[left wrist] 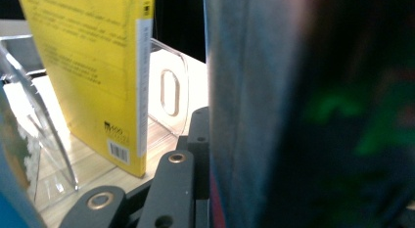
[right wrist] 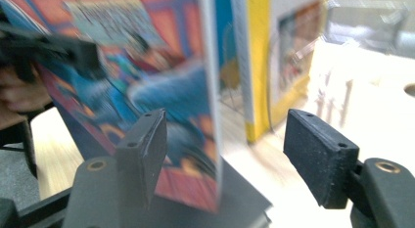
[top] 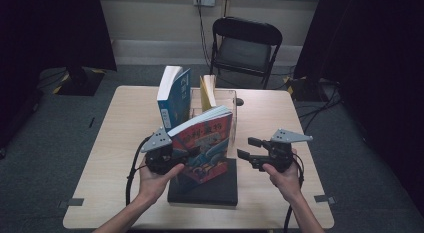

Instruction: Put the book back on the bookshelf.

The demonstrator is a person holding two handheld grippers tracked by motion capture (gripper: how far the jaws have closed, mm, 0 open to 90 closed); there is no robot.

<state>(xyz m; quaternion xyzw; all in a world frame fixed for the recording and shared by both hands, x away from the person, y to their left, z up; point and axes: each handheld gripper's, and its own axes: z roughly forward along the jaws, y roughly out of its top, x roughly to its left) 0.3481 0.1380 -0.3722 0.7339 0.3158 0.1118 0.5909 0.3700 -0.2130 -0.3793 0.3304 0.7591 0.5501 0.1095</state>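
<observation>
A colourful book [top: 210, 138] with a red and blue cover stands tilted over a flat black book [top: 205, 188] at the table's front middle. My left gripper [top: 192, 153] is shut on the colourful book's left side. In the left gripper view the book [left wrist: 293, 115] is a blur at the right, pressed against the jaw of my left gripper [left wrist: 208, 140]. Just right of the book, my right gripper [top: 248, 148] is open. In the right gripper view the book's edge [right wrist: 210, 91] lines up between the jaws of my right gripper [right wrist: 225, 154], and the pads do not touch it.
A clear acrylic book holder [top: 227, 100] stands behind and holds a yellow book [top: 207, 90]. A blue book [top: 175, 95] stands upright at its left. The wooden table [top: 280, 118] has bare room at both sides. A black folding chair [top: 245, 43] stands beyond the table.
</observation>
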